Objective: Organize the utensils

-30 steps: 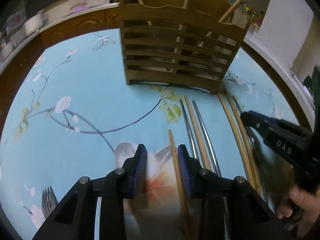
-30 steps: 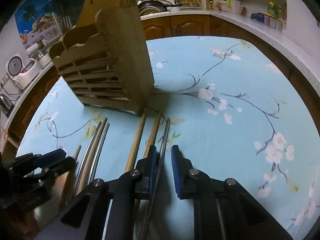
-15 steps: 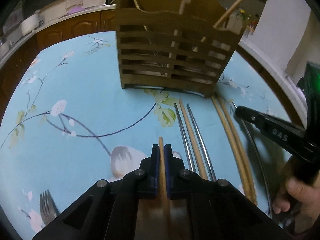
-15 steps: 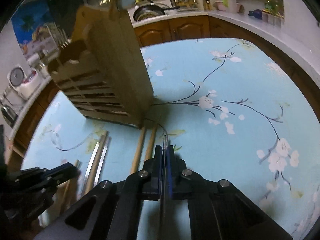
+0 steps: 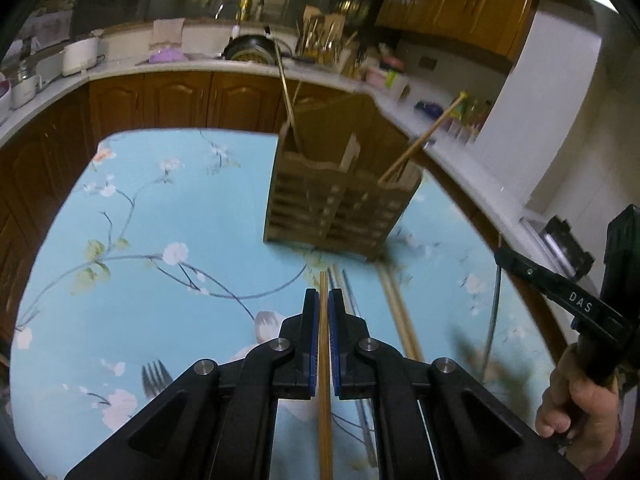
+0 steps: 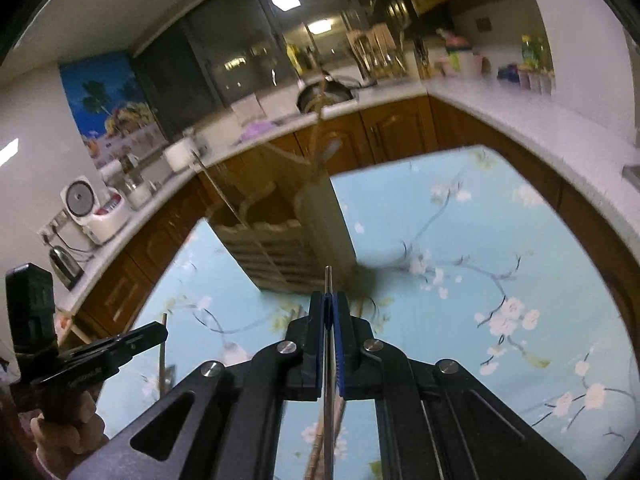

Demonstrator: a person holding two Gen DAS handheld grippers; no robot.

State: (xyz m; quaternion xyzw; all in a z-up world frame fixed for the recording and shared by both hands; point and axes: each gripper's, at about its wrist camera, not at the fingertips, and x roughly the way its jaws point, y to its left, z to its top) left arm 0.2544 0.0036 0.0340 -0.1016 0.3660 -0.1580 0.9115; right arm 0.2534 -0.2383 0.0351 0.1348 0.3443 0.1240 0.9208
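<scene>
Chopsticks fill both tongs. The left tongs (image 5: 323,312) are clamped on a wooden chopstick (image 5: 325,400), which runs straight between the blue pads (image 5: 314,344) and pokes out a little past the tips, lifted above the desk (image 5: 160,216). The right tongs (image 6: 329,312) are pinched tight on a metal chopstick (image 6: 328,280), whose thin end sticks out ahead of the tips toward the wooden rack (image 6: 280,248).

In the left view the rack (image 5: 340,208) stands upright on the blue flowered cloth of the desk, ahead and slightly right of the tongs. It is slatted, and a few long sticks lean out of its top. Between the rack and the left tongs, more chopsticks (image 5: 396,312), wooden and metal, lie side by side on the cloth, pointing roughly at the rack's foot. A fork (image 5: 154,376) lies flat on the cloth to the left of the tongs, apart from the chopsticks.

At the right edge of the left view the other tool shows, held in a hand (image 5: 576,396), with the metal chopstick hanging clear of the cloth. Both views are blurred around the rack.
</scene>
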